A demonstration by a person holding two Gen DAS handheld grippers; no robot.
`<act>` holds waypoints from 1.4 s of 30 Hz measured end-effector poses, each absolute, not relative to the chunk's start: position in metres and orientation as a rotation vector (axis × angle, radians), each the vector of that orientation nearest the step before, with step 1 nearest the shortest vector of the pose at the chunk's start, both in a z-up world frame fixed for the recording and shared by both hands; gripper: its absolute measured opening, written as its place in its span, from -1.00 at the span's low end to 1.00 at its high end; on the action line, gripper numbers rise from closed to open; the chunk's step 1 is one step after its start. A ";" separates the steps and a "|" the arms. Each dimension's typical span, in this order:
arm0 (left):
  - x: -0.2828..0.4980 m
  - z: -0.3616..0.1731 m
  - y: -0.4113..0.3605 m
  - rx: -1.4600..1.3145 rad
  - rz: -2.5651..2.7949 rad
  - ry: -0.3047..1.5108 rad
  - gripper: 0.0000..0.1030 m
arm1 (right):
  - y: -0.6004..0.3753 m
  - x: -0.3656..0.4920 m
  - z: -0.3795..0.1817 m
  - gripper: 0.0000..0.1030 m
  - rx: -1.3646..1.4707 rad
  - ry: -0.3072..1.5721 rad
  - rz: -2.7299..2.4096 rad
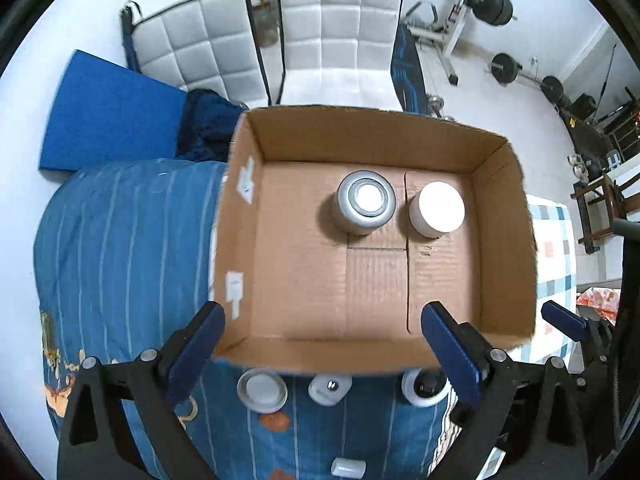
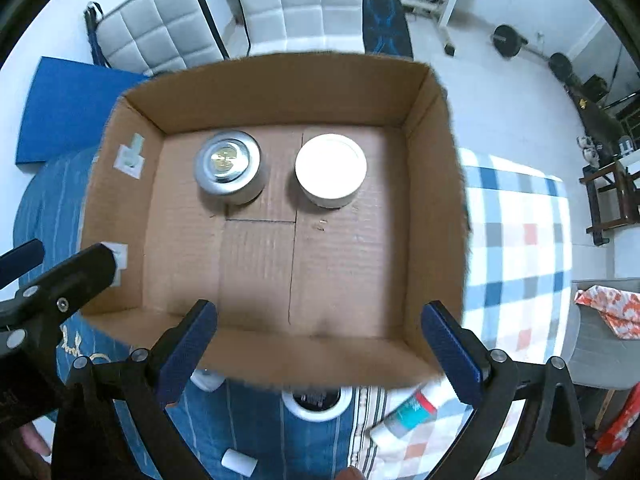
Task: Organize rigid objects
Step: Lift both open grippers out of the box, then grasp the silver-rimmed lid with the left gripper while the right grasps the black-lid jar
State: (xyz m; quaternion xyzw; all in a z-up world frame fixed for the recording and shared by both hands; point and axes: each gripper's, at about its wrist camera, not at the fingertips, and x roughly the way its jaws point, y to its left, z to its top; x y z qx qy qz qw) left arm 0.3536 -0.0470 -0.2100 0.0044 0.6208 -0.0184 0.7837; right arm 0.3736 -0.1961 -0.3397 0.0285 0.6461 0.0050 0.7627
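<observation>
Two jars sit by the brown cardboard box's (image 1: 504,240) far wall: a silver metal-lidded jar (image 1: 366,200) and a white round tub (image 1: 436,208). Several small white containers (image 1: 262,390) wait on the bed by its near edge. My left gripper (image 1: 324,356) and right gripper (image 2: 320,352) both gape wide, holding nothing.

The left gripper (image 1: 322,354) and right gripper (image 2: 320,354) had black angular frames, round silver screws, and ribbed dark blue finger pads (image 1: 450,354).

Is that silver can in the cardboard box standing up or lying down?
Upright. The silver can shows its round top to both cameras and stands on the cardboard box floor beside the white jar.
</observation>
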 end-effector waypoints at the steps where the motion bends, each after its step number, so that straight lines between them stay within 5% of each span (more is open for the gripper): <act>1: 0.343 -0.203 -0.045 0.013 -0.035 1.323 0.95 | -0.193 0.364 -0.329 1.00 0.069 1.389 0.012; 25: 0.219 -0.123 -0.031 -0.002 -0.047 1.149 0.95 | -0.180 0.217 -0.206 1.00 0.093 1.194 0.048; 30: 0.213 -0.153 -0.010 0.036 0.030 1.211 0.96 | -0.197 0.211 -0.240 1.00 0.127 1.287 0.040; 42: 0.252 -0.332 0.034 -0.105 0.099 1.596 0.95 | -0.194 0.250 -0.411 1.00 0.199 1.561 0.017</act>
